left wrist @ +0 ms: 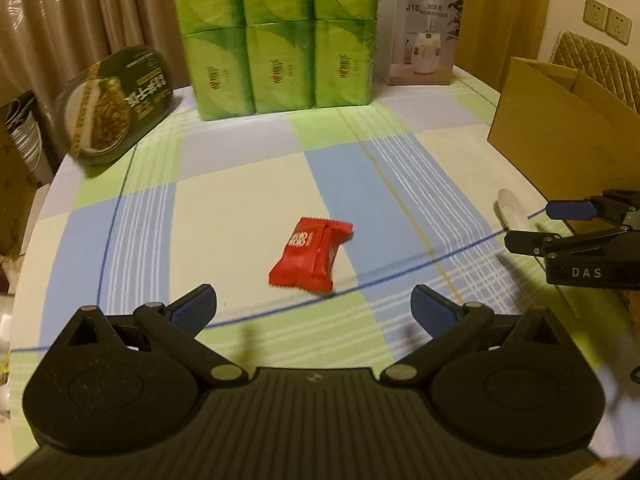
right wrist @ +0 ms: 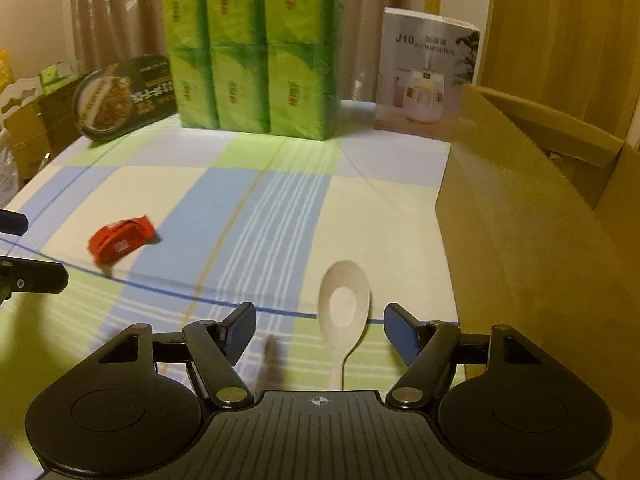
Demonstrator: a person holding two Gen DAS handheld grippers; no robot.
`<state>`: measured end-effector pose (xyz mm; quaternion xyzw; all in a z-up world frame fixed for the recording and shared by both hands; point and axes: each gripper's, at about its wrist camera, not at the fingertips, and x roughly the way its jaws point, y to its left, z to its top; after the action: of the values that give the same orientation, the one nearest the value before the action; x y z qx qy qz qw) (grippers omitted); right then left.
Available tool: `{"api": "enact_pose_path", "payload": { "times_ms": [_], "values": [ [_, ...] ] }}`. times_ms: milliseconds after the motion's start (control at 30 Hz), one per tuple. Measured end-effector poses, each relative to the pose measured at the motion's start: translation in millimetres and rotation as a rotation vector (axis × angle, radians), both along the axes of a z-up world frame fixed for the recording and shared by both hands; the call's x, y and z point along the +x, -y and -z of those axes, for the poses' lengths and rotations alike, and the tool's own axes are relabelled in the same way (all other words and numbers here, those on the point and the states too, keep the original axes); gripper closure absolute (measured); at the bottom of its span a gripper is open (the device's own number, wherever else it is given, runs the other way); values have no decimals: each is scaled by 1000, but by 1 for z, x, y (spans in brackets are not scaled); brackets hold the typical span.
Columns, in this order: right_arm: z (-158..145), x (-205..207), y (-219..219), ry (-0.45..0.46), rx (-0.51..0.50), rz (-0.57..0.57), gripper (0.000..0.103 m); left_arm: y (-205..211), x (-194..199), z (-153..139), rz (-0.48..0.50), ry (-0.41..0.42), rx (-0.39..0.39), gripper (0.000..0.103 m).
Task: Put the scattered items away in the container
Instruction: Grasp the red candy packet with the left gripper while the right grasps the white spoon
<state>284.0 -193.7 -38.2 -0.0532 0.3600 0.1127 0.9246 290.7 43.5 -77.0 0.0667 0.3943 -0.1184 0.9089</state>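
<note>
White spoon (right wrist: 345,312), "J10 HUMIDIFIER" box (right wrist: 426,68)

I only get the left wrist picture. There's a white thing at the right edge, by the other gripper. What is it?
Observer: A white spoon, bowl facing up, lying on the tablecloth.
Operator: Is the right gripper holding it?
Observer: No. The right gripper is open, with the spoon lying between its fingers.
Operator: And the brown box?
Observer: The cardboard box stands just right of the spoon, top flaps open.
</note>
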Motion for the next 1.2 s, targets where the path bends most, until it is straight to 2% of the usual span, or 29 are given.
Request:
{"api": "enact_pose_path", "payload": {
  "times_ms": [367, 567, 733, 800, 900, 1133, 1200],
  "values": [
    [16, 12, -1, -4, -1, 37, 46, -5, 26, 15, 35, 13, -14, 1],
    [18, 14, 1, -6, 2, 49, 62, -5, 39, 22, 69, 14, -17, 2],
    [19, 14, 0, 0, 1, 45, 69, -4, 50, 28, 97, 1, -8, 5],
    [19, 13, -1, 2, 0, 41, 73, -3, 54, 30, 101, -4, -5, 8],
    [19, 13, -2, 3, -1, 38, 73, -3, 57, 32, 108, -11, -11, 13],
    [19, 10, -5, -1, 1, 20, 74, 1, 59, 37, 129, -42, -24, 40],
    [18, 8, -6, -2, 3, 16, 74, 2, 57, 37, 133, -33, -16, 43]
  ]
}}
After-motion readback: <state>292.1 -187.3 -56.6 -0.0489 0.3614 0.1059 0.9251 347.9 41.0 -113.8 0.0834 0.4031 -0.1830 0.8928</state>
